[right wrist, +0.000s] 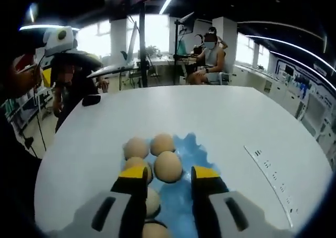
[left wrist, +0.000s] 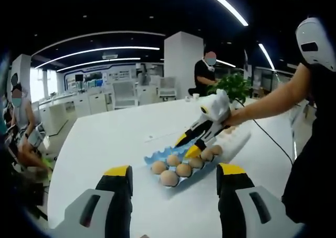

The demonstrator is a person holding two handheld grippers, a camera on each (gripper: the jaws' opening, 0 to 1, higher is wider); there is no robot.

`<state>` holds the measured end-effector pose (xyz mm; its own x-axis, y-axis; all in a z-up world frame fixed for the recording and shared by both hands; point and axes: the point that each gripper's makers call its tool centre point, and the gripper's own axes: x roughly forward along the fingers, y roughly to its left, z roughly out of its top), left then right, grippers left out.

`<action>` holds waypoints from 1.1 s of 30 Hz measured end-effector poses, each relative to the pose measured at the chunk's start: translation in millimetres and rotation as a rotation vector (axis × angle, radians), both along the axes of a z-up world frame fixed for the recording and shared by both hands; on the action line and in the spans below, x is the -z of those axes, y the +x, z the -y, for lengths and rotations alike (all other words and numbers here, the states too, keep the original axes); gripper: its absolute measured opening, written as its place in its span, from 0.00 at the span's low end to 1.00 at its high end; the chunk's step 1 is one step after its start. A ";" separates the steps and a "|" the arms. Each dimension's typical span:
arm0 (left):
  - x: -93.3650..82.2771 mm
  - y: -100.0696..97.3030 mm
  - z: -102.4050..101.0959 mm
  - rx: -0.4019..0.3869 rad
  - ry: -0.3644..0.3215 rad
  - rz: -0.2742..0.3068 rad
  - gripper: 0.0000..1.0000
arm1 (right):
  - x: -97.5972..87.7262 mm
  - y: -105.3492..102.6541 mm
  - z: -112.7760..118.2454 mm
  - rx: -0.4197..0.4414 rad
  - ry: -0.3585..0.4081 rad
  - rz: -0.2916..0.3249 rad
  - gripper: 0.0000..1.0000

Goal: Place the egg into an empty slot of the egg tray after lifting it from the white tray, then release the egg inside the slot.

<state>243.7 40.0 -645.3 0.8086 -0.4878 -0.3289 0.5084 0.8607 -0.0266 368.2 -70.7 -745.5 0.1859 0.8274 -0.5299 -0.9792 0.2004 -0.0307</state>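
A blue egg tray (left wrist: 153,158) lies on the white table (left wrist: 115,138) with several brown eggs (left wrist: 169,178) in its slots. My left gripper (left wrist: 174,171) hangs open in front of it, with nothing between its jaws. A hand brings the right gripper (left wrist: 187,145) in from the right, its yellow tips low over the tray's far side. Beyond it lies the white tray (left wrist: 239,139). In the right gripper view, the right gripper (right wrist: 168,173) is open above the blue egg tray (right wrist: 197,146). One egg (right wrist: 168,166) sits in a slot just past its tips, and other eggs (right wrist: 136,147) lie to its left.
A white socket strip (right wrist: 273,183) lies on the table to the right of the tray, and a black object (right wrist: 92,99) sits at the far left edge. A cable (left wrist: 270,141) trails over the table by a green plant (left wrist: 233,85). People stand and sit around the table.
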 end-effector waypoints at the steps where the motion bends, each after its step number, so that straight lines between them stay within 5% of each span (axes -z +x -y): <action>1: 0.2 0.1 0.4 0.002 0.000 -0.001 0.65 | -0.8 1.3 4.4 0.017 0.002 -0.008 0.31; 11: -1.8 2.4 4.5 0.013 -0.005 0.007 0.65 | -8.6 10.1 45.2 0.126 0.060 -0.039 0.31; 33: -1.2 2.5 10.1 0.029 0.001 0.002 0.65 | -3.9 15.2 106.5 0.234 0.044 -0.027 0.30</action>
